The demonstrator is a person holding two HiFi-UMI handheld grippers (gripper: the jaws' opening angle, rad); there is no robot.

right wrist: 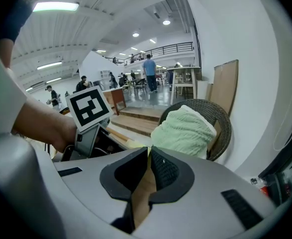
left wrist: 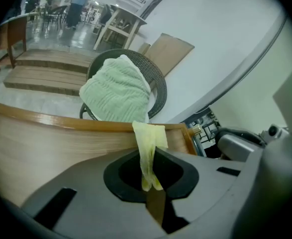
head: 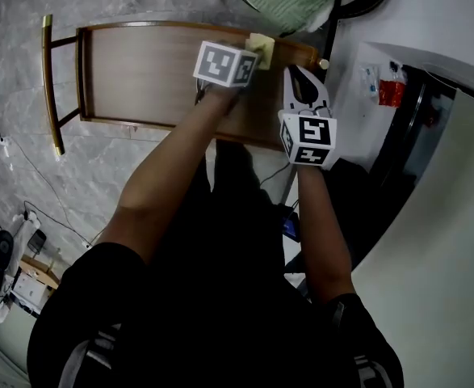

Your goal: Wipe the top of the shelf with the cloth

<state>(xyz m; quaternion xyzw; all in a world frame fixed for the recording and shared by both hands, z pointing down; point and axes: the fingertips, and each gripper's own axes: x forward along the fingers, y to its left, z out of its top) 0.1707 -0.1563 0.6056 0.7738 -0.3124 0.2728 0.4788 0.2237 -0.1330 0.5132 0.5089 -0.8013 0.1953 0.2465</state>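
Pinching a pale yellow cloth [left wrist: 148, 142], the left gripper [left wrist: 149, 169] had its jaws closed tight on the lower end of the folded strip, which stood up out of the pads and reached the far raised rim of the brown wooden shelf top [left wrist: 36, 143]. In the head view the cloth [head: 261, 48] sat at the far edge near the shelf's right end, just ahead of the left gripper [head: 238, 65]. Whether it pressed on the wood or only hung against the rim could not be told.

The right gripper [right wrist: 148, 167] had its jaws drawn together with nothing between them. It hovered over the right end of the shelf [head: 140, 79], just beside the left one and taking no part [head: 303, 87].

The step in hand looked like the start of a wiping pass, or its turn at the right end, since most of the boards to the left lay bare. The next move probably called for laying the cloth flat on the wood and drawing it leftward with steady downward pressure, keeping inside the rim.

Beyond the shelf a pale green knitted fabric [left wrist: 118, 91] lay heaped in a dark wicker chair [left wrist: 158, 83].
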